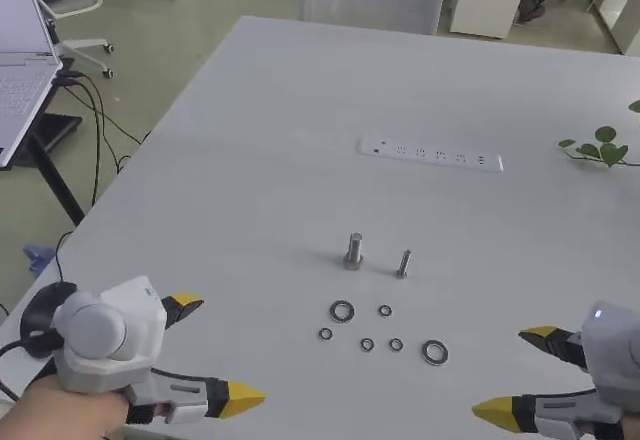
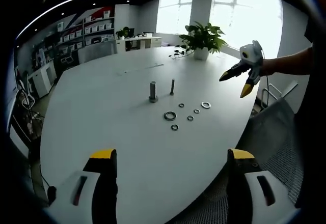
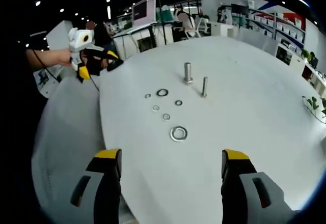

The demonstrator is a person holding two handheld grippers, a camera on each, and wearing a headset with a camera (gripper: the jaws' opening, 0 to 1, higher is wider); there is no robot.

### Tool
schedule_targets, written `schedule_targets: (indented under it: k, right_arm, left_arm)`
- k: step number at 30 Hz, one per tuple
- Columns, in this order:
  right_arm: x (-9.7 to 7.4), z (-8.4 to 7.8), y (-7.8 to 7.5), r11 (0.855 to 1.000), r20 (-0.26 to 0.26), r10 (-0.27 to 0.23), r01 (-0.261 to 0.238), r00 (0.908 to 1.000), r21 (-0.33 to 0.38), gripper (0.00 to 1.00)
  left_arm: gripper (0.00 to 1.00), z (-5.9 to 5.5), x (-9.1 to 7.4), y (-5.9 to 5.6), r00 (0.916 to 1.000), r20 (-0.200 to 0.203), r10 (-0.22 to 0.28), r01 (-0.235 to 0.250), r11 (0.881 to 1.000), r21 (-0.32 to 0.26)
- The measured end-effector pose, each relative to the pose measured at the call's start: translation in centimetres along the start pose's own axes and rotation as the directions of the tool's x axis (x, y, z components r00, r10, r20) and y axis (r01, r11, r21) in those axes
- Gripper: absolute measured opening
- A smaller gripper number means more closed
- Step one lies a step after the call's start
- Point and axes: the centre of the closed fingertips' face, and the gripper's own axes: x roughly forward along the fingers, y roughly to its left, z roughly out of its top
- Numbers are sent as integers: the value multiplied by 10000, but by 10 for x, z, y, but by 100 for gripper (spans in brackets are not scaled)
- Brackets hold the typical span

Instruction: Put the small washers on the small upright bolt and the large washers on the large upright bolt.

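**Jaws wide, nothing held**

Over the near edge of the white table (image 1: 250, 140), the left gripper (image 1: 215, 350) and right gripper (image 1: 512, 372) hover, spread and empty. The large bolt (image 1: 354, 251) and small bolt (image 1: 403, 263) stand upright side by side. Just before them, two large washers (image 1: 342, 311) and four small washers (image 1: 367, 344) lie flat.

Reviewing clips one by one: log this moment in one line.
left gripper: open, empty | right gripper: open, empty | large washers: two, loose | small washers: four, loose | large bolt, small bolt: upright, bare
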Motion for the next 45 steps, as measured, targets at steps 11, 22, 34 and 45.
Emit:
schedule_targets:
  k: [11,22,34,45]
  right_arm:
    - [19,8,-8,9944,-1127,47,-165,9936,-1047,74]
    - [41,10,-15,9731,-2494,54,-626,9684,-2218,62]
    - [59,10,-7,9437,-3297,192,-1261,9439,-3060,57]
    - [73,5,-7,9126,-3893,418,-1938,9202,-3601,51]
  left_arm:
    - [89,7,1,-5,9997,-68,-227,231,9969,749]
    - [90,0,0,-7,9990,-318,-329,357,9953,900]
    - [88,-1,5,-7,9988,-279,-395,414,9964,744]
    - [86,-2,5,-11,9971,-514,-559,607,9935,964]
